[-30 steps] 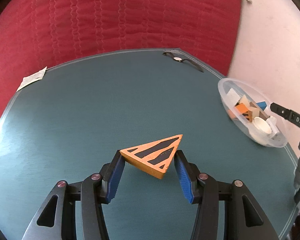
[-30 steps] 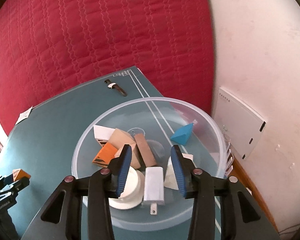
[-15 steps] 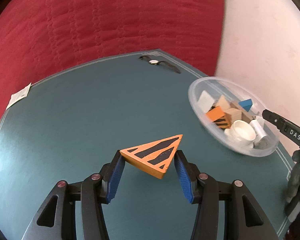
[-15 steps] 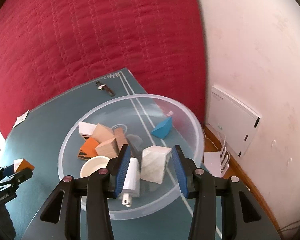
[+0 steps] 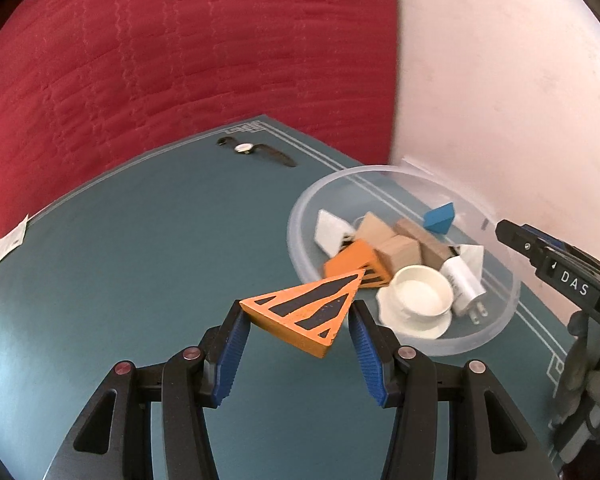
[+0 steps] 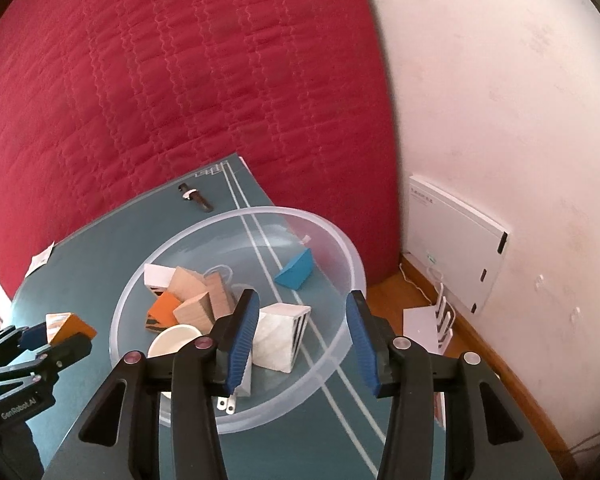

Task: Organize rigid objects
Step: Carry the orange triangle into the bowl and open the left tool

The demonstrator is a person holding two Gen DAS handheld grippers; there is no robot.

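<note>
left gripper (image 5: 298, 330) clamping orange striped wedge (image 5: 306, 314) beside clear bowl (image 5: 500, 322) for dropping in — right gripper (image 6: 302, 330) empty, jaws wide, hovering above bowl.

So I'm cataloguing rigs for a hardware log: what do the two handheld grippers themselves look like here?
Both match: the left gripper and right gripper have black plastic linkage frames with cut-out slots, silver-pink round pivot pins and blue ribbed finger pads. Seen from the other camera, the right one carries white "DAS" lettering, the left "GenRobot.AI". No cables or sleeves show.
</note>
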